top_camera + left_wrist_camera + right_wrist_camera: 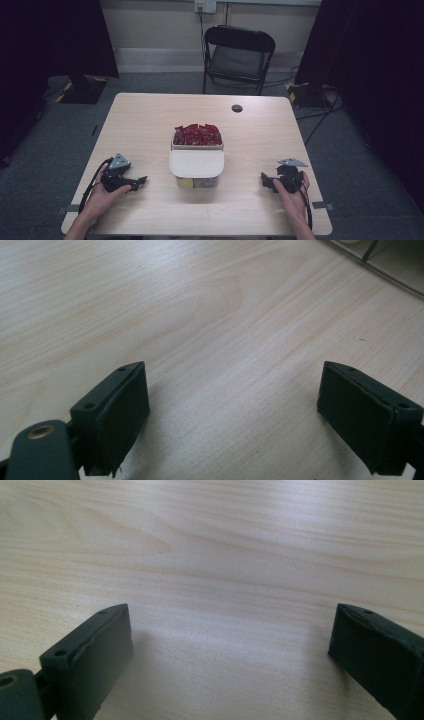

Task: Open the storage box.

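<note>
Left tongs (141, 180): I see them wide open, holding nothing
Right tongs (263, 180): wide open, empty
Container (196, 170): between them on desk (150, 120)

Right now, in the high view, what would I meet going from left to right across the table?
left gripper → clear container with a white lid and red pieces in its far compartment → right gripper, all on the wooden table.
</note>
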`<state>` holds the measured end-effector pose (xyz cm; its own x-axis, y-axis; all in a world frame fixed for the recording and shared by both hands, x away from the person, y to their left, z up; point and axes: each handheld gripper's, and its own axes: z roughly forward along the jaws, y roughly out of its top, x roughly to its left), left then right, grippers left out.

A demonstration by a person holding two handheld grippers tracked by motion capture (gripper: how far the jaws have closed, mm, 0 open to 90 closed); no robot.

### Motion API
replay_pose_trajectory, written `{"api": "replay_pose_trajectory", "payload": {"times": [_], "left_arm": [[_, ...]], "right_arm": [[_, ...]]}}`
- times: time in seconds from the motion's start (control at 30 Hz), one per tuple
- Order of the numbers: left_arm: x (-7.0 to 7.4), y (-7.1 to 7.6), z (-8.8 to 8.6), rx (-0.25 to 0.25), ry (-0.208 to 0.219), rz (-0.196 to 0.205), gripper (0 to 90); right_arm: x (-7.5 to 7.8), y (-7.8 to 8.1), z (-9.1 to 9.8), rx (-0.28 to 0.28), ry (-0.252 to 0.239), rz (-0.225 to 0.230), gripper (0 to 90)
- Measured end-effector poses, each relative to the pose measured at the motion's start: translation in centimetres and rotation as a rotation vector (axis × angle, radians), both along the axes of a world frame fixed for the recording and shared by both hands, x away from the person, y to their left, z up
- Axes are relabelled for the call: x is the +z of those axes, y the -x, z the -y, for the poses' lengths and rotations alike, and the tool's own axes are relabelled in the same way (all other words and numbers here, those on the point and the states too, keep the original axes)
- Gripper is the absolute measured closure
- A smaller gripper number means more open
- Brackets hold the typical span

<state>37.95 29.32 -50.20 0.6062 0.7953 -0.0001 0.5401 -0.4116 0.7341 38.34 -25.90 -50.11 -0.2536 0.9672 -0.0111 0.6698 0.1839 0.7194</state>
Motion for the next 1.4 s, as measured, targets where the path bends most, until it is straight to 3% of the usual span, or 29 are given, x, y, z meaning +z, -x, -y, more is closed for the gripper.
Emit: {"api": "replay_pose_trajectory", "payload": {"times": [0.4,0.6,0.9,1.2,1.4], "left_arm": [[0.0,0.0,0.0,0.000,0.000,0.000,12.6],[0.0,0.0,0.0,0.001,0.000,0.000,12.6],[0.0,0.0,0.0,0.001,0.000,-0.001,12.7],[0.0,0.0,0.0,0.001,0.000,0.000,12.6],[0.0,0.0,0.0,0.001,-0.001,0.000,12.7]], "right_arm": [[0.0,0.0,0.0,-0.009,0.001,-0.001,3.3],[0.3,0.0,-0.1,-0.008,0.000,0.008,14.5],[0.5,0.2,-0.5,0.005,0.015,0.008,14.8],[1.1,0.4,-0.5,0.015,-0.052,0.009,15.0],[1.7,0.7,-0.5,0.020,-0.070,0.026,15.1]]}}
